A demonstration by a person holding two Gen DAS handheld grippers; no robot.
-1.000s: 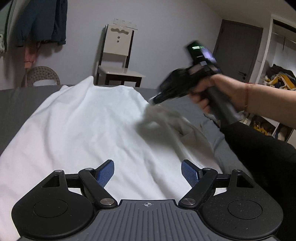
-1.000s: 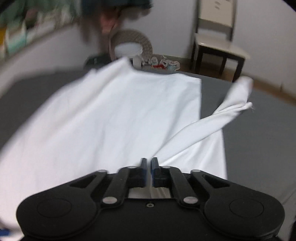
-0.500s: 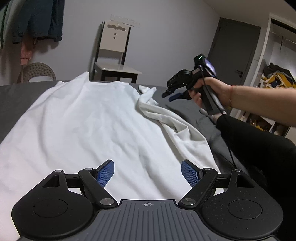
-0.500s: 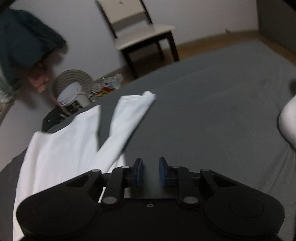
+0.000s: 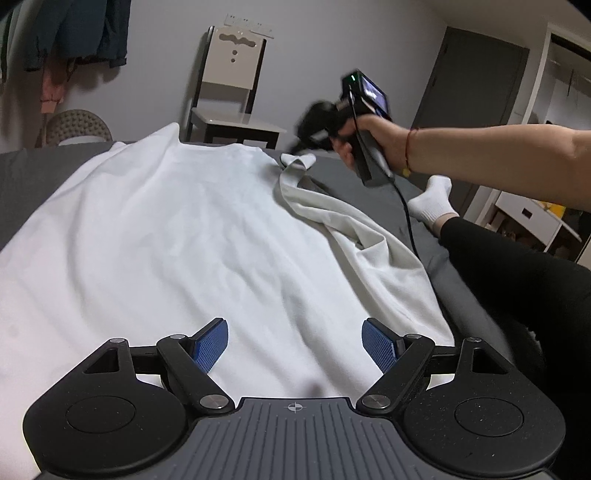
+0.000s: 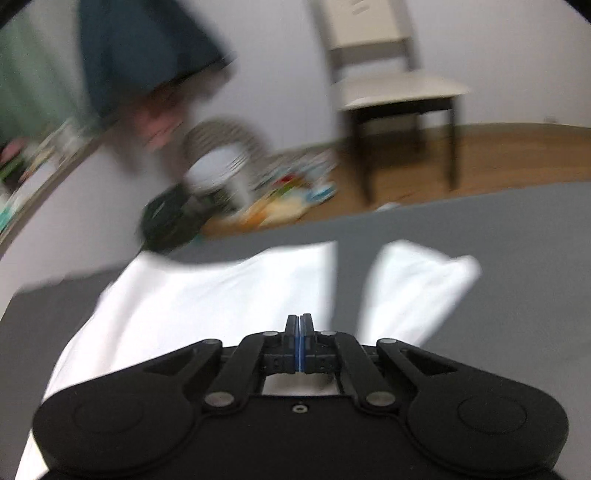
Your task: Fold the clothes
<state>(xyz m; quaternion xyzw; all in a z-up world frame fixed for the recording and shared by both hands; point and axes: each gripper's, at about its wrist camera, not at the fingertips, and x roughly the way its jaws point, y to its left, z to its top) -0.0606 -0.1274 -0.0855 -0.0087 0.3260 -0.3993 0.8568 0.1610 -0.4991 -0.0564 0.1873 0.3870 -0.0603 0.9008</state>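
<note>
A white T-shirt (image 5: 177,236) lies spread flat on the grey bed (image 5: 22,173). Its right sleeve (image 5: 332,218) lies crumpled along the shirt's right edge, the cuff near the far corner. My left gripper (image 5: 295,339) hovers open over the near hem, nothing between its blue pads. A hand holds my right gripper (image 5: 306,133), blurred, just above the sleeve's cuff. In the right wrist view the right gripper (image 6: 300,321) is shut with its pads together and no cloth between them; the shirt (image 6: 207,295) and the sleeve (image 6: 413,288) lie below it.
A person's black-clad leg (image 5: 517,280) and white-socked foot (image 5: 432,203) rest on the bed's right side. Past the bed's far edge stand a chair (image 5: 232,96) and a round basket (image 5: 77,125), with clutter on the floor (image 6: 280,199). Clothes (image 5: 74,33) hang on the wall.
The right gripper let go of the sleeve, which dropped along the shirt's right edge. It opened, then shut with nothing in it, and swung toward the far corner. The left gripper stayed put.
</note>
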